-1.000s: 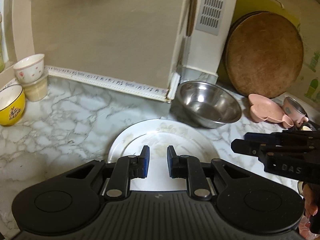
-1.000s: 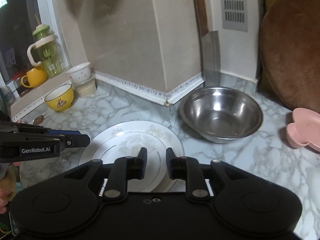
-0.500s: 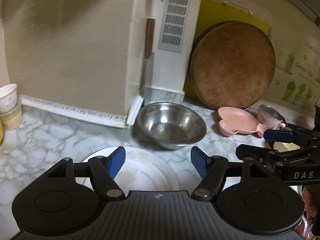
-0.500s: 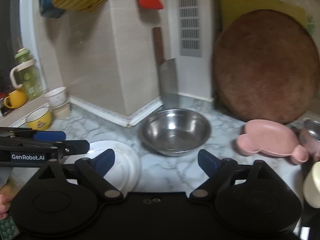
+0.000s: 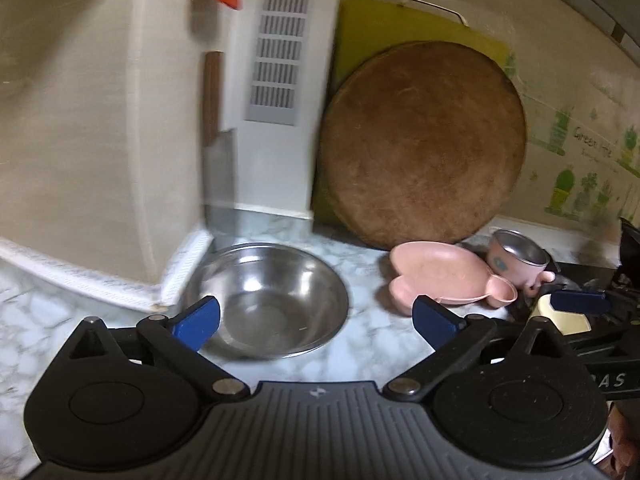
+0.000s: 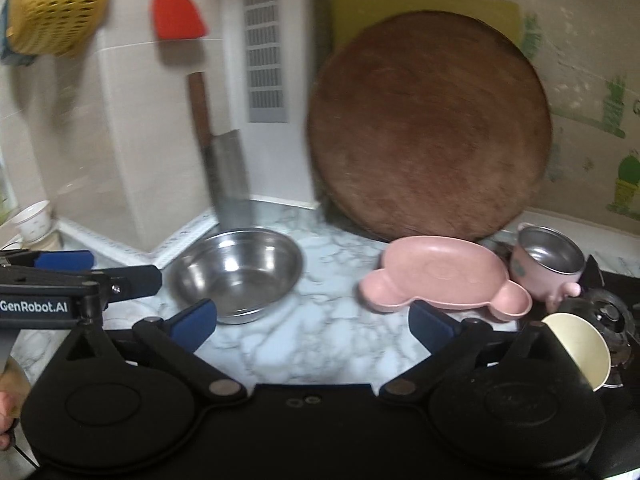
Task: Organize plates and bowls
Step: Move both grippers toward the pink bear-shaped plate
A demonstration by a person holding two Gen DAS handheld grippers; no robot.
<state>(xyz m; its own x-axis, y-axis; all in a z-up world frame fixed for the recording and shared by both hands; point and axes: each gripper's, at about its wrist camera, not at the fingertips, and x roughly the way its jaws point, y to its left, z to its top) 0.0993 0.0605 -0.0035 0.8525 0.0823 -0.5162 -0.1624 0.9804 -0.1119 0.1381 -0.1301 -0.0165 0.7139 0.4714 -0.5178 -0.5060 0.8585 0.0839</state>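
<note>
Both the left gripper [image 5: 316,316] and right gripper [image 6: 312,318], jaws just opened wide and empty, hover over bare marble counter [image 6: 320,336]; steel bowl [image 6: 236,270] left, pink plate [image 6: 440,274] right, chopping board [image 6: 428,128] behind.

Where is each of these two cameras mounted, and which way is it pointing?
Left wrist view: sits on the left gripper, looking forward and downward at the steel bowl; its own open fingers show, the right gripper pokes in at right.
Right wrist view: sits on the right gripper, facing counter and pink plate; open fingers show, plus the left gripper and some hand at left.
Shared: steel bowl, pink plate, round wooden board.
</note>
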